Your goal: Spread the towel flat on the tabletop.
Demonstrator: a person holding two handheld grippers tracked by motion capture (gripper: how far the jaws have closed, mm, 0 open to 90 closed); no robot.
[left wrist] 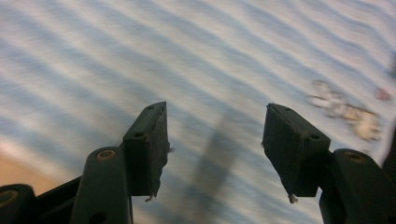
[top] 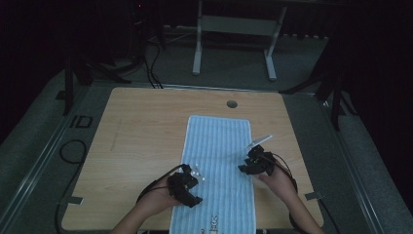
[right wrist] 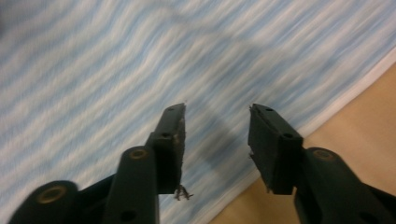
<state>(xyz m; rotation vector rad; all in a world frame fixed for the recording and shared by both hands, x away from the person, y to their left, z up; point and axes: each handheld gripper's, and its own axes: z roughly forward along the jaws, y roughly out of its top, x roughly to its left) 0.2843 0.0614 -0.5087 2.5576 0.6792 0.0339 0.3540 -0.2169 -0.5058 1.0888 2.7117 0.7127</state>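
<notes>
We find a light blue striped towel (top: 216, 165) lying flat along the middle of the wooden table (top: 141, 146), its long side running away from the person and its near end reaching the table's near edge, where a small printed figure (top: 213, 224) shows on the cloth; the far end lies short of a round hole (top: 232, 104) in the tabletop. In the high view the left gripper (top: 187, 183) is over the towel's left border, held in the person's left hand (top: 163, 195); the right gripper (top: 255, 163) is over the towel's right border, held in the right hand (top: 275, 180); the two stand well apart across the cloth. In the left gripper view we see the left gripper (left wrist: 215, 140) with its jaws parted and nothing between them, the striped towel (left wrist: 187, 56) beneath and a blurred printed mark (left wrist: 343, 109) to one side. In the right gripper view the right gripper (right wrist: 217, 140) likewise has its jaws apart and empty; they stand above the towel (right wrist: 140, 70) close to its white-trimmed edge, with bare table (right wrist: 364, 116) beyond. Both gripper views are blurred; whether the jaw tips touch the cloth we cannot tell.
</notes>
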